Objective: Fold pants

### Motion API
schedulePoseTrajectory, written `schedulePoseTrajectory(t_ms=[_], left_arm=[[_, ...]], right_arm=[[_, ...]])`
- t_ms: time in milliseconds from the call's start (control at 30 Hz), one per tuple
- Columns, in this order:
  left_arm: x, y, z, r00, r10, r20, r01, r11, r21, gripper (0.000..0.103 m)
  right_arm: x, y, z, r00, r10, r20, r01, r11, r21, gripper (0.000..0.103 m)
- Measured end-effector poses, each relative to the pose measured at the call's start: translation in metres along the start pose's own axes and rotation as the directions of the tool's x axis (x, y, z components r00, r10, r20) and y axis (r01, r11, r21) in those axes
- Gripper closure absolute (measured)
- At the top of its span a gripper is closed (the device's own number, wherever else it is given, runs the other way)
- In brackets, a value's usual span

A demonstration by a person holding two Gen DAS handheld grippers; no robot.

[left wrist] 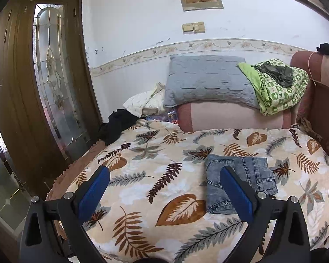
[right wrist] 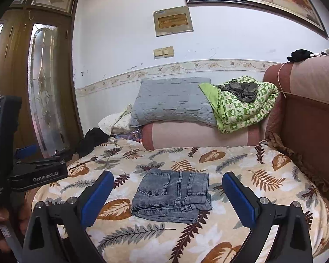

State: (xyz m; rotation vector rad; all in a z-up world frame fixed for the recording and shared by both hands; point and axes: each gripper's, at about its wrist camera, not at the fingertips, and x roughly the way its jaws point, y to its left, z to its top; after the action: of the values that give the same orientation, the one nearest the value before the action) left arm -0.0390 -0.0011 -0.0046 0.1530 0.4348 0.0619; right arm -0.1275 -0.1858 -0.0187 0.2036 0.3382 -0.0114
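The grey-blue denim pants (right wrist: 172, 194) lie folded into a compact rectangle on the leaf-print blanket (right wrist: 241, 168). They also show in the left wrist view (left wrist: 239, 182), partly behind a blue finger pad (left wrist: 236, 194). My right gripper (right wrist: 167, 194) is open and empty, held back from the pants, which show between its blue pads (right wrist: 96, 199). My left gripper (left wrist: 164, 188) is open and empty, to the left of the pants. The left gripper's body also shows at the left in the right wrist view (right wrist: 33, 171).
A grey pillow (left wrist: 208, 81) and a green patterned quilt (left wrist: 276, 87) rest on the sofa arm (left wrist: 230, 116) at the back. Dark clothing (left wrist: 116, 125) lies at the blanket's far left. A wooden glass-panelled door (left wrist: 48, 76) stands left. The sofa back (right wrist: 307, 109) rises at right.
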Motion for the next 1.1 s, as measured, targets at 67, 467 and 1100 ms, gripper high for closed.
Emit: schedulePoseTrajectory(t_ms=[67,467,1100], left_arm=[[0.001,0.001,-0.001,1.000,0.003,-0.001,-0.003,1.000,-0.003,0.003],[0.007,0.002,-0.004,1.000,0.019,-0.011,-0.019,1.000,0.002,0.003],[0.014,0.002,-0.009,0.999,0.024,-0.021,-0.024,1.000,0.005,0.003]], right_arm=[[0.002,0.002,-0.001,1.000,0.004,-0.006,-0.004,1.000,-0.004,0.002],[0.020,0.005,-0.014,0.997,-0.004,-0.077,0.002,1.000,-0.022,0.002],[0.025,0.006,-0.015,0.996,-0.009,-0.089,0.007,1.000,-0.022,0.002]])
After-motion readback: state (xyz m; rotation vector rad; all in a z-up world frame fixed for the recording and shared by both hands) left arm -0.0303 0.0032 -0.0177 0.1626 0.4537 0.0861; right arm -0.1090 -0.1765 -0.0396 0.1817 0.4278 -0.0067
